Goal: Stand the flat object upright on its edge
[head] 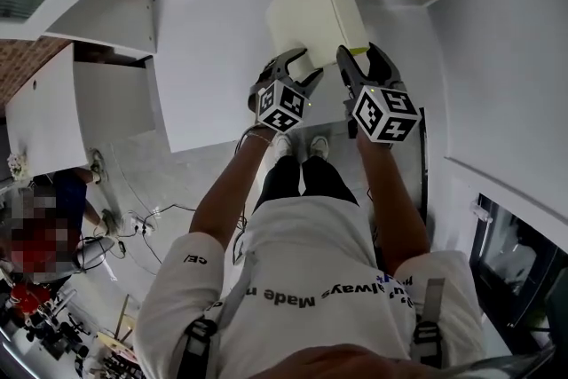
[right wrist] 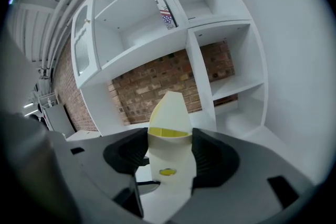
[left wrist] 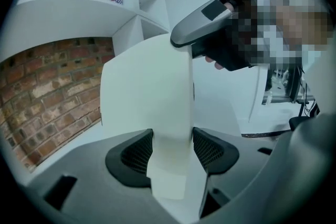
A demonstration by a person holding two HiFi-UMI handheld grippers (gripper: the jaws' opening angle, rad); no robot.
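Head view: box [head: 311, 4] between both tongs [head: 300, 67] [head: 361, 51]

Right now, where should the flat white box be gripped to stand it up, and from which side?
Its thin near edge, from the person's side: the flat white box fits between fingers only across its thickness. Left gripper and right gripper both clamp that edge.

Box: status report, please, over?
Both shut on box: left gripper, right gripper. Box tipped up, near upright. Nothing seen in the way.

Upside-down print on the white T-shirt [head: 302, 255] — "…ways Made…", partly legible
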